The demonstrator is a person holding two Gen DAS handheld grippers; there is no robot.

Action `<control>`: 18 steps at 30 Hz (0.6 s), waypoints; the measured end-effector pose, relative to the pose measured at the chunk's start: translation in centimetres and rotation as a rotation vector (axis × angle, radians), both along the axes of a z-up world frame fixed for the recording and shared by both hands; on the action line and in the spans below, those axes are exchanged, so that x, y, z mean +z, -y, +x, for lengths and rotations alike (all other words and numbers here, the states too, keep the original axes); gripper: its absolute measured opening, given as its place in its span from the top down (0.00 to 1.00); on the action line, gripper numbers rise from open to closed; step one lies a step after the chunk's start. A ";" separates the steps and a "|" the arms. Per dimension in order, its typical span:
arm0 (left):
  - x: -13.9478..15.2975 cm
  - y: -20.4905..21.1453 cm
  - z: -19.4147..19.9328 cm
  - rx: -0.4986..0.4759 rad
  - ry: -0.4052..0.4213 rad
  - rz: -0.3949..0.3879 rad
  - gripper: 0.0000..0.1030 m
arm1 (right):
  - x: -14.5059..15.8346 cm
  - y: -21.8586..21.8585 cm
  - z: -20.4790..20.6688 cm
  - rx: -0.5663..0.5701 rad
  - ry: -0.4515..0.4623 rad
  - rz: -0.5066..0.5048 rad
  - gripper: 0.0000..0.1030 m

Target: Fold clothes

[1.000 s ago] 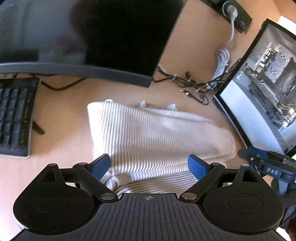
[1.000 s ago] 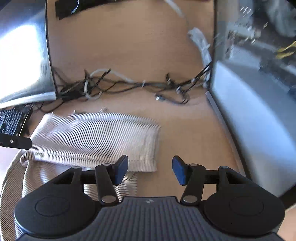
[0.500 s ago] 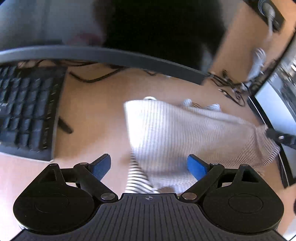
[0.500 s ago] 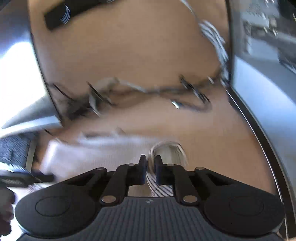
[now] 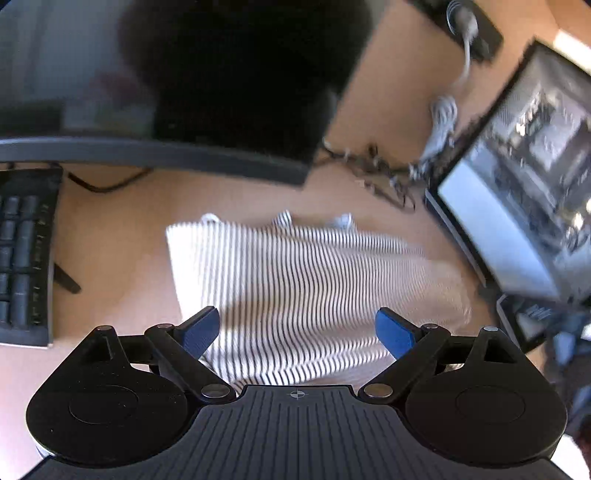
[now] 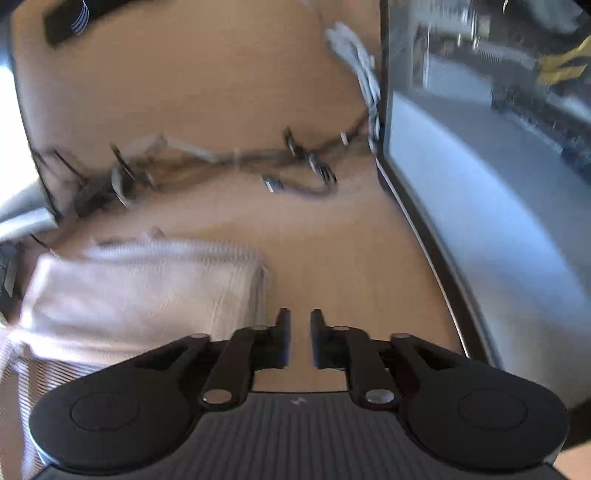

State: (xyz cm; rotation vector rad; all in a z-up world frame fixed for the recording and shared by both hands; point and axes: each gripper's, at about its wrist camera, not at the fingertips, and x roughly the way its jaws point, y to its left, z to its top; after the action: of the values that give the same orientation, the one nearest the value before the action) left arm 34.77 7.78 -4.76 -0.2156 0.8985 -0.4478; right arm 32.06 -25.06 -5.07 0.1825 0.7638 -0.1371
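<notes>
Showing no readable writing: striped garment point(image 5: 306, 280) folded on desk point(image 6: 221, 81).

Bare desk point(image 6: 207, 92) wide behind cable tangle point(image 6: 229, 162): free room there. Strip of bare wood between striped garment point(image 5: 303, 280) and open computer case point(image 6: 498, 221): passable, narrow toward near end. Right gripper point(image 6: 300, 328) over that strip, jaws a slit apart, just been opening, nothing between. Case wall blocks whole right side. Curved monitor point(image 5: 192, 74) overhangs far left; keyboard point(image 5: 22, 254) blocks left edge. Bare patch between keyboard and garment: room to pass. Power strip point(image 5: 476, 26) at far corner.
</notes>
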 end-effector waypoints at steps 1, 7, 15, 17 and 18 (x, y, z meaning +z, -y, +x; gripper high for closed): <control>-0.6 0.2 0.1 -0.005 -0.013 0.014 0.07 | 0.7 -0.4 -0.6 0.021 0.032 0.018 0.76; -2.1 1.2 0.2 -0.024 -0.032 0.057 0.03 | -1.9 -5.6 -2.3 0.273 -0.036 0.098 0.64; -2.7 2.3 0.4 -0.024 -0.010 0.052 0.03 | -3.6 -3.8 -1.5 0.260 -0.106 -0.032 0.97; -2.8 2.3 0.1 -0.019 0.003 0.079 0.03 | -3.6 -3.4 -1.6 0.267 -0.114 -0.024 0.97; -2.7 2.2 0.0 -0.013 0.010 0.097 0.03 | -3.6 -3.5 -1.7 0.280 -0.117 -0.035 0.97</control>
State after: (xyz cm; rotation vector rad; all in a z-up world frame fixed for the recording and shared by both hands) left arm 34.82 5.61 -7.50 -0.1183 0.9102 -0.4161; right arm 30.35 -21.59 -8.69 0.0332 0.8953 0.1048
